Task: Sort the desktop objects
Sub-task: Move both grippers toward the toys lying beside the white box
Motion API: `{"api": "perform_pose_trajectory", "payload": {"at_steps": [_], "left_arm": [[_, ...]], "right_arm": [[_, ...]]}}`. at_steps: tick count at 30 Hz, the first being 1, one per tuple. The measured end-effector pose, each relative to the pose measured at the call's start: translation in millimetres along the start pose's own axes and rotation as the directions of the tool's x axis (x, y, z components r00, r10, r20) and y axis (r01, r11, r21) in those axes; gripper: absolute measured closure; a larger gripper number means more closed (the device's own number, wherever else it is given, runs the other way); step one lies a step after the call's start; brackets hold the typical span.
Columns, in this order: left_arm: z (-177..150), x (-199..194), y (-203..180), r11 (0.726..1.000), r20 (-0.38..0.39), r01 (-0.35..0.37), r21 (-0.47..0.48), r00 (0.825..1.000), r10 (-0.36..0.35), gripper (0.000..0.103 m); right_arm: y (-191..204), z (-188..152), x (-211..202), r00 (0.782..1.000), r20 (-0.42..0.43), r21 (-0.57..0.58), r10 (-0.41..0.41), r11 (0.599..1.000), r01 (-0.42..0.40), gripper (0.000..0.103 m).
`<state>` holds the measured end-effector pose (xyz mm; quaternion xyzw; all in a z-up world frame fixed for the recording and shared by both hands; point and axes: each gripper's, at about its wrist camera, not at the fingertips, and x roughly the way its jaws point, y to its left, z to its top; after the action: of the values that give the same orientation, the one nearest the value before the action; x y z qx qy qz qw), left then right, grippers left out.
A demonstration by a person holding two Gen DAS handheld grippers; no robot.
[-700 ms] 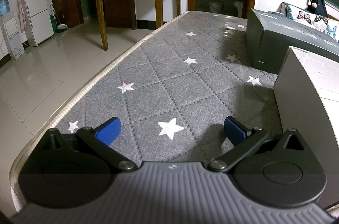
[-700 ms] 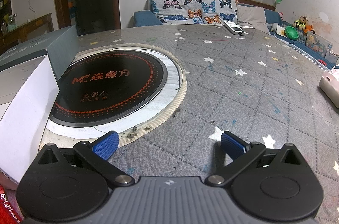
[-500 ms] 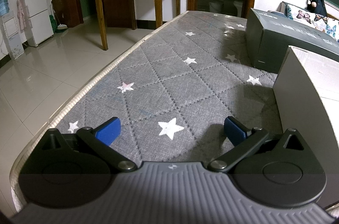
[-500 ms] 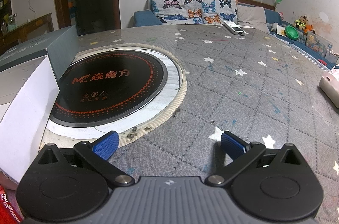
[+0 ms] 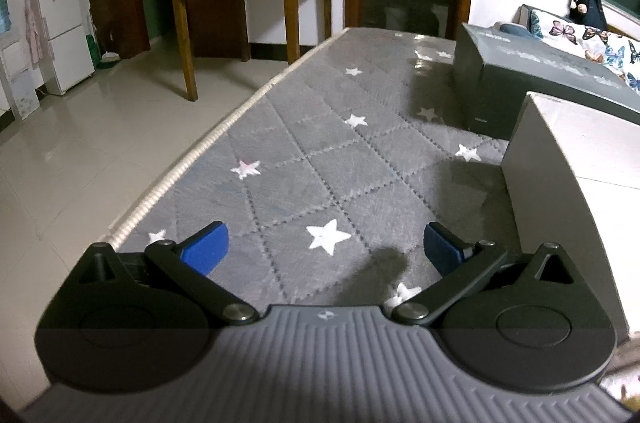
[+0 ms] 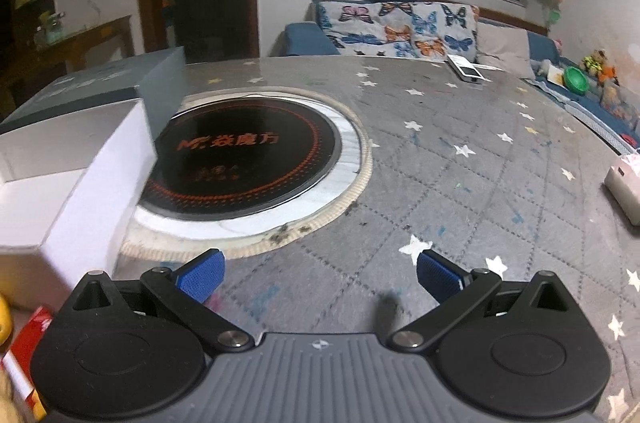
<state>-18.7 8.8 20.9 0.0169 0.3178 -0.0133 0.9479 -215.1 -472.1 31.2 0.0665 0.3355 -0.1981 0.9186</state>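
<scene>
Left wrist view: the left gripper (image 5: 322, 247) hangs low over the near left edge of the star-quilted table cover (image 5: 320, 151), its blue pads spread wide with only bare cloth between them. To its right stand a white box (image 5: 568, 191) and, behind that, a dark grey box (image 5: 532, 79), both toward the table's left side. In the right wrist view the right gripper (image 6: 318, 273) is likewise wide apart and holds nothing, poised just short of the round induction hob (image 6: 248, 159) set into the table's middle. The loose things lie scattered: a red packet (image 6: 26, 347) and something yellow (image 6: 5, 319) at the near left corner beside the white box, a pale box (image 6: 626, 183) at the right edge, and a small white device (image 6: 466, 69) at the far edge. Whether anything has been put inside the white box I cannot tell, since its interior is mostly out of sight. As I judge it, these pieces lying apart along separate edges suggest sorting is left to do, though how much is done the views do not settle.
</scene>
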Motion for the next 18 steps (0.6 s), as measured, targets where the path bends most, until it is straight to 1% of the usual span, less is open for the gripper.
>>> {"api": "perform_pose_trajectory", "payload": {"at_steps": [4, 11, 14, 18], "left_arm": [[1, -15, 4, 1.000, 0.003, 0.014, 0.028, 1.000, -0.014, 0.000], [-2, -49, 5, 0.991, -0.011, 0.118, 0.070, 0.993, -0.117, 0.000], [-5, -65, 2, 0.980, -0.032, 0.179, 0.087, 0.984, -0.177, 0.000], [-11, -85, -7, 0.955, -0.056, 0.262, 0.136, 0.965, -0.257, 0.000]], "right_arm": [[7, -1, -15, 0.999, -0.002, -0.031, 0.047, 0.998, -0.047, 0.000], [21, -1, -44, 0.991, -0.006, -0.085, 0.134, 0.987, -0.134, 0.000], [28, 0, -56, 0.984, -0.001, -0.110, 0.176, 0.979, -0.175, 0.000], [43, 2, -72, 0.971, 0.003, -0.158, 0.240, 0.959, -0.236, 0.000]]}}
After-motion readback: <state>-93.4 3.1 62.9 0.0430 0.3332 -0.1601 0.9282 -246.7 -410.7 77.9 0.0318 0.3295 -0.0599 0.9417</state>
